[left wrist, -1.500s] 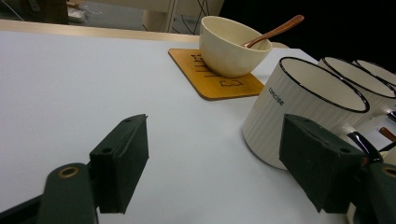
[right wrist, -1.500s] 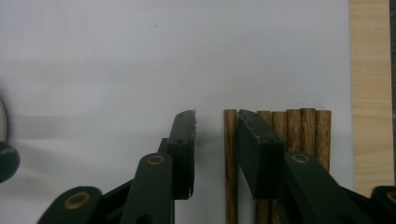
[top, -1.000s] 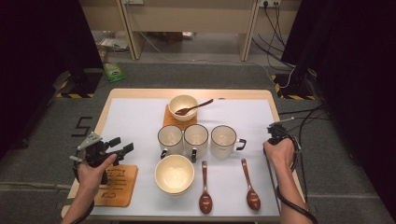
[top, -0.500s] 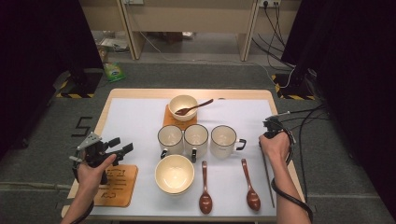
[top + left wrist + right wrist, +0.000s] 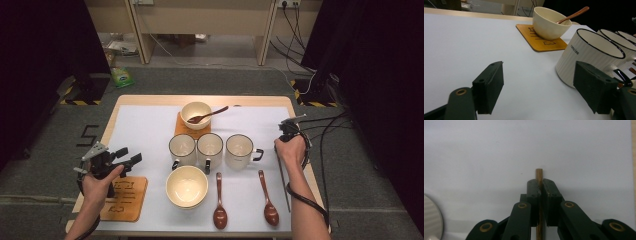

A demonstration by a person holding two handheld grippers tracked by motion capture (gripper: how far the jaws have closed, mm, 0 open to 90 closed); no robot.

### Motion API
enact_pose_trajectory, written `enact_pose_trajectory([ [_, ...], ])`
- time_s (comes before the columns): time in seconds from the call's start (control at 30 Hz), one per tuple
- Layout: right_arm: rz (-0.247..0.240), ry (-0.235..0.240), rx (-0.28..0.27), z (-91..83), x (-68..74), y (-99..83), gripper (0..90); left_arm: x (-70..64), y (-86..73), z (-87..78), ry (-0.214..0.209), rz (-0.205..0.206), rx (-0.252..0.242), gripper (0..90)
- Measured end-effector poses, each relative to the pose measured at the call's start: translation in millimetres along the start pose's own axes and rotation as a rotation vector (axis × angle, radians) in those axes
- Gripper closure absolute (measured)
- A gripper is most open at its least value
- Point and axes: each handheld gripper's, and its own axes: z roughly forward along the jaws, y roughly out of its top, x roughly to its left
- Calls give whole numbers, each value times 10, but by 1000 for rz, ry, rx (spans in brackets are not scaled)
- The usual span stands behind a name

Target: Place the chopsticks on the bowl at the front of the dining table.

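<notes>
My right gripper point(image 5: 541, 183) is shut on a thin wooden stick point(image 5: 539, 173), whose tip pokes out just past the jaws above the white mat. In the high view the right gripper point(image 5: 287, 126) is at the table's right edge, and the stick point(image 5: 284, 185) trails back along the forearm. My left gripper point(image 5: 128, 159) stands open with nothing between its jaws over the mat's left side, above a wooden coaster point(image 5: 125, 197). In the left gripper view the left gripper point(image 5: 539, 85) faces a white mug point(image 5: 586, 55).
Three white mugs point(image 5: 210, 149) stand in a row mid-table. Behind them a cream bowl point(image 5: 196, 114) with a brown spoon sits on a coaster. In front are another cream bowl point(image 5: 187, 186) and two brown spoons point(image 5: 220, 202) point(image 5: 268, 197).
My right hand has shifted a little left and away, carrying the stick with it. The left gripper has stayed where it was, still open.
</notes>
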Motion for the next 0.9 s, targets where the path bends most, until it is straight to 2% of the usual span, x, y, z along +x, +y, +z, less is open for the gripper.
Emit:
enact_pose_trajectory([
  [0.47,-3,-3,-18,24,9,135,841,2,1,-1,0,0,0,238],
  [0.9,-8,-15,-18,68,16,163,837,4,0,-7,3,-1,1,239],
])
